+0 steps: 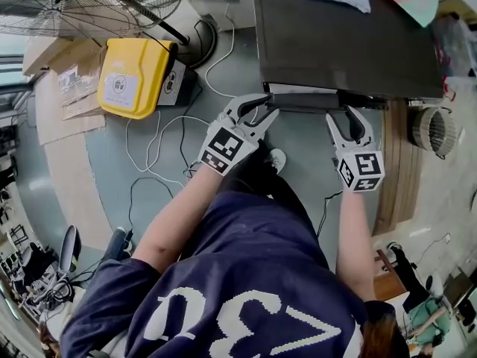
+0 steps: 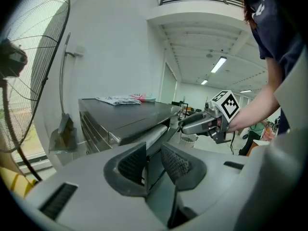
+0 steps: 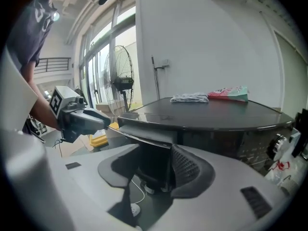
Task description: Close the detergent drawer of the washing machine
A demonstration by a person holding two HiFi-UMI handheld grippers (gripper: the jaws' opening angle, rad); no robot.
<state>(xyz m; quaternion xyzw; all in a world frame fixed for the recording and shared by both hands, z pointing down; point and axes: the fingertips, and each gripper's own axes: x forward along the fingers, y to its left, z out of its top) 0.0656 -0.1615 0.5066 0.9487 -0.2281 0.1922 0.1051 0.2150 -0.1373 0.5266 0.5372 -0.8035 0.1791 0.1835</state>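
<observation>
Head view: the drawer (image 1: 305, 100) juts from the washer (image 1: 335, 43) front at 12 o'clock. Your left claw (image 1: 257, 114) is at its 9 o'clock end and your right claw (image 1: 346, 121) at its 3 o'clock end. Cables (image 1: 149, 151) lie at 9 o'clock.
Left gripper view: jaws apart, straddling the drawer's edge.
Right gripper view: jaws wide around the drawer's end.

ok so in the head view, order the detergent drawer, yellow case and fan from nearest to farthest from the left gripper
1. detergent drawer, by the tips of the left gripper
2. yellow case, on the floor, left
3. fan, far top left
</observation>
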